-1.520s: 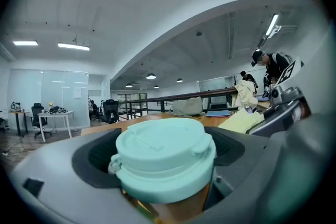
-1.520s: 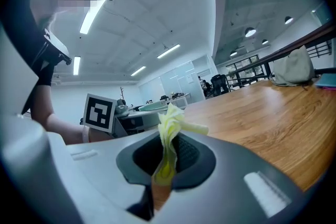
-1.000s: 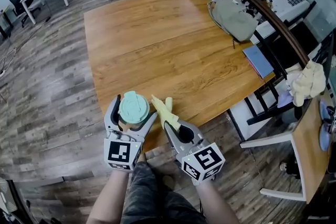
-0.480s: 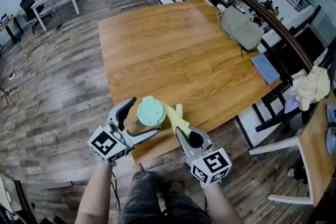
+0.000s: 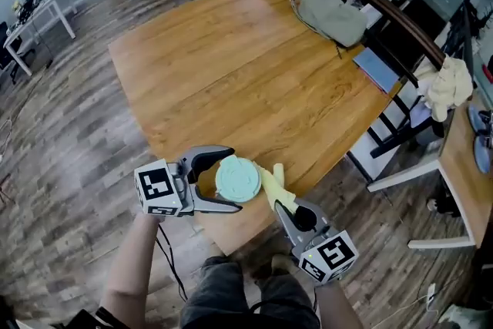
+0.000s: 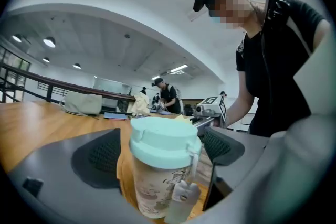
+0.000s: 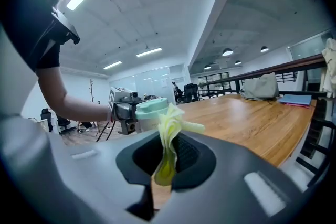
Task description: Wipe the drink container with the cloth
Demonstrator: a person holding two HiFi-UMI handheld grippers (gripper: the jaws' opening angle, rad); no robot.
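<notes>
The drink container point(image 6: 163, 168) — a pale printed cup with a mint-green lid point(image 5: 239, 179) — is being grasped by the left gripper point(image 5: 233, 180). In the left gripper view the cup is standing upright between the two dark pads point(image 6: 100, 157), which are being pressed close to its sides. In the head view the container is being held over the near corner of the wooden table point(image 5: 231, 73), just inside the edge. Whether its base is touching the wood cannot be told.

The yellow cloth point(image 7: 169, 128) is being pinched by the right gripper point(image 5: 283, 204). The jaws are clenched on its lower end, and the free end is sticking up and fanning out past the tips. The cloth's tip is being held at the lid's right side — contact or a slight gap cannot be settled from either view. The left gripper is being pointed across toward the right, and the right gripper is being pointed up-table toward the container.

Farther back, a grey bag point(image 5: 331, 15) and a blue notebook point(image 5: 377, 67) are lying near the table's far right edge, well apart from the container.
</notes>
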